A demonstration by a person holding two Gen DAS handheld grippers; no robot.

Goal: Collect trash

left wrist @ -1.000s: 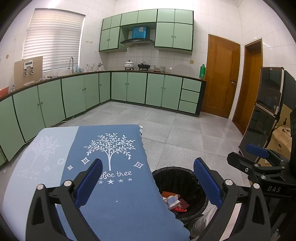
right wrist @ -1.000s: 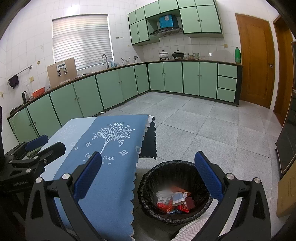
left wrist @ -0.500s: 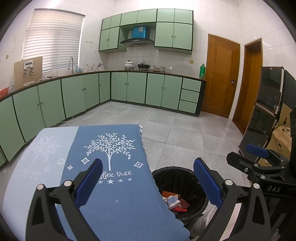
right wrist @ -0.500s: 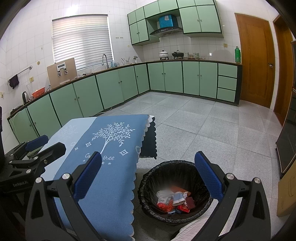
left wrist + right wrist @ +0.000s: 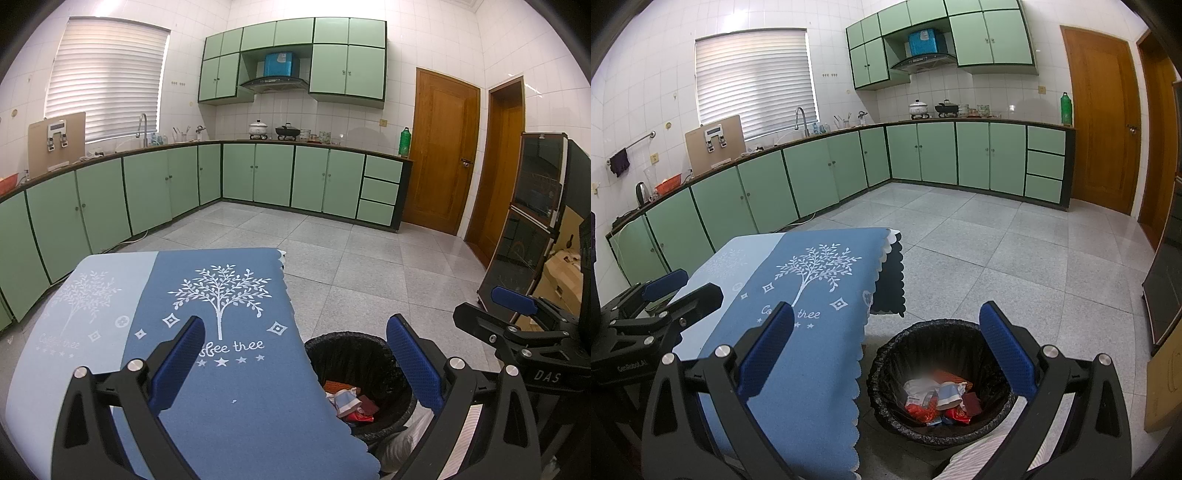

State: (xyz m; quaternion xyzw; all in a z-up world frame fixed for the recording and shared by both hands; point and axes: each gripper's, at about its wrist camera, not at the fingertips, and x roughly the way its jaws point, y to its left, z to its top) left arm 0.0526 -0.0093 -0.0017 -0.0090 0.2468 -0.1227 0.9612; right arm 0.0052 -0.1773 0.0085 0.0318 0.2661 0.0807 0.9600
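Left tool (image 5: 295, 354) released, holding nothing, above the counter (image 5: 229, 391). Right tool (image 5: 886, 347) likewise released. Trash (image 5: 938, 400) lies inside the black-lined bin (image 5: 886, 391) on the floor beside the counter's right edge.

bin mouth (image 5: 942, 328) unobstructed; tablecloth edge (image 5: 862, 332) just beside

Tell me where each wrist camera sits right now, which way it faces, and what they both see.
Left wrist: sits on the left gripper above the blue tablecloth, facing the green cabinets; its open blue fingers show, with the right gripper at the right edge.
Right wrist: sits on the right gripper over the trash bin, same heading; the left gripper shows at left.
Shared: tablecloth, bin holding wrappers, cabinets, wooden door.
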